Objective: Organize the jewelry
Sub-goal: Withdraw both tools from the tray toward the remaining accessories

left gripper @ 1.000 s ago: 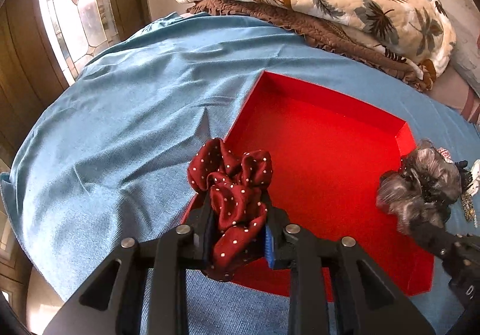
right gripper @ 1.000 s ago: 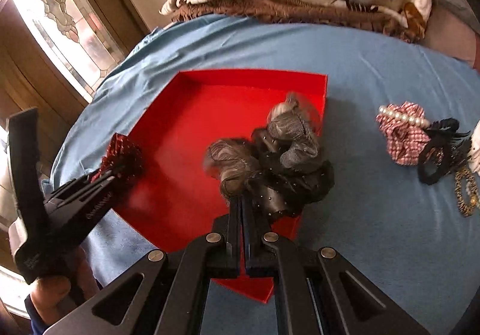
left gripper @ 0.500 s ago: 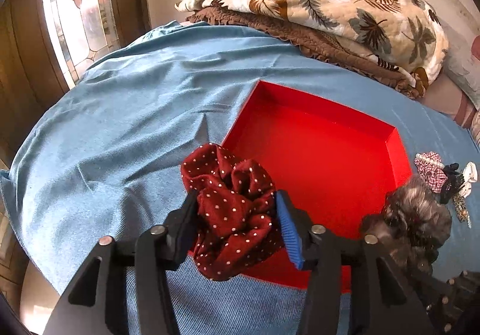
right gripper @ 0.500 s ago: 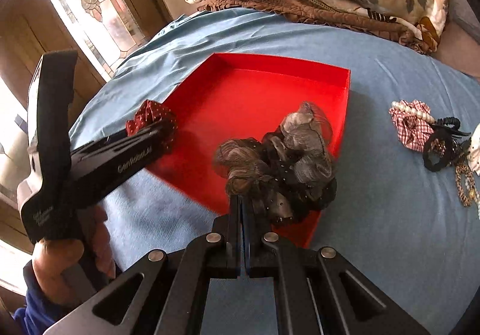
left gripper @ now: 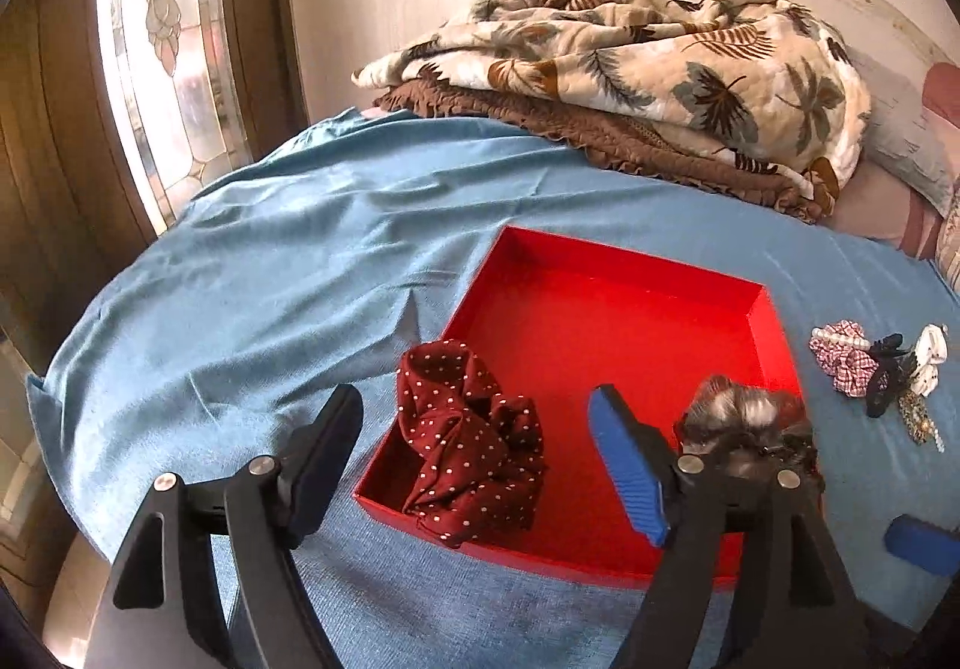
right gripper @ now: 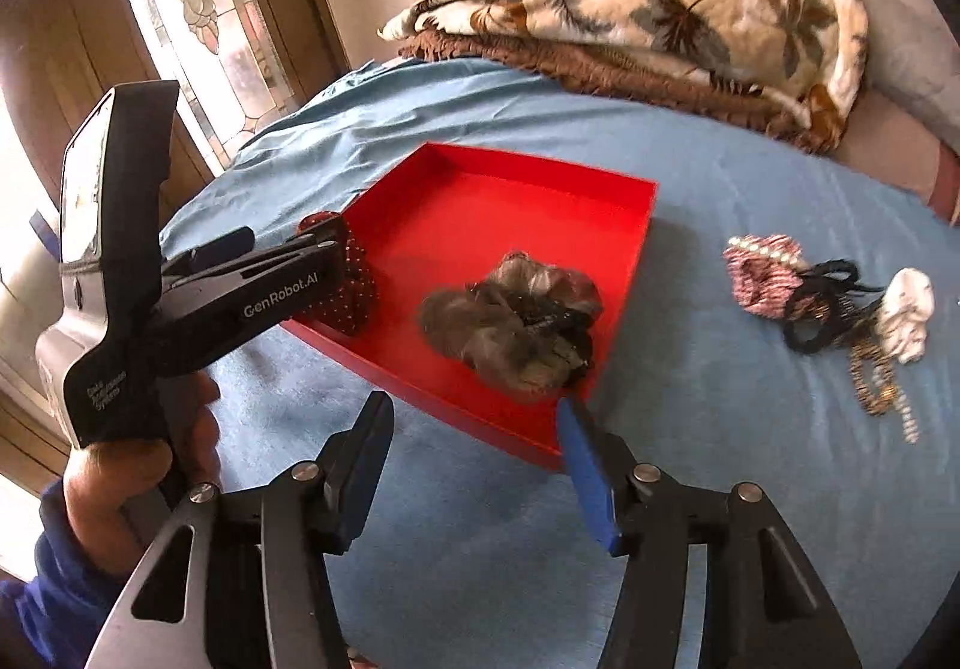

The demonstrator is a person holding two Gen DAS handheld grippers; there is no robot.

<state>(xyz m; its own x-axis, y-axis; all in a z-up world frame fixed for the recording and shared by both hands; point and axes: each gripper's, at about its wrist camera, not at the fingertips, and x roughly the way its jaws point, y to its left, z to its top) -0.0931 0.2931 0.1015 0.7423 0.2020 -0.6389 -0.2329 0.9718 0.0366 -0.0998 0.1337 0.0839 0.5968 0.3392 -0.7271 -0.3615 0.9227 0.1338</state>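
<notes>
Here both claws, left (left gripper: 474, 450) and right (right gripper: 474, 465), have just opened, empty; grey scrunchie (right gripper: 510, 327) blurred.

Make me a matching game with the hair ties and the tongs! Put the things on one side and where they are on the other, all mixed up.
Things:
1. dark red dotted scrunchie
2. grey fluffy scrunchie
3. pink checked scrunchie
4. right tongs

Places:
A. on the blue sheet, outside the red box
B. near-left corner of the box, draped over its rim
C. open, nothing between them
D. inside the box, by its right wall

Pairs: 1-B, 2-D, 3-A, 4-C
</notes>
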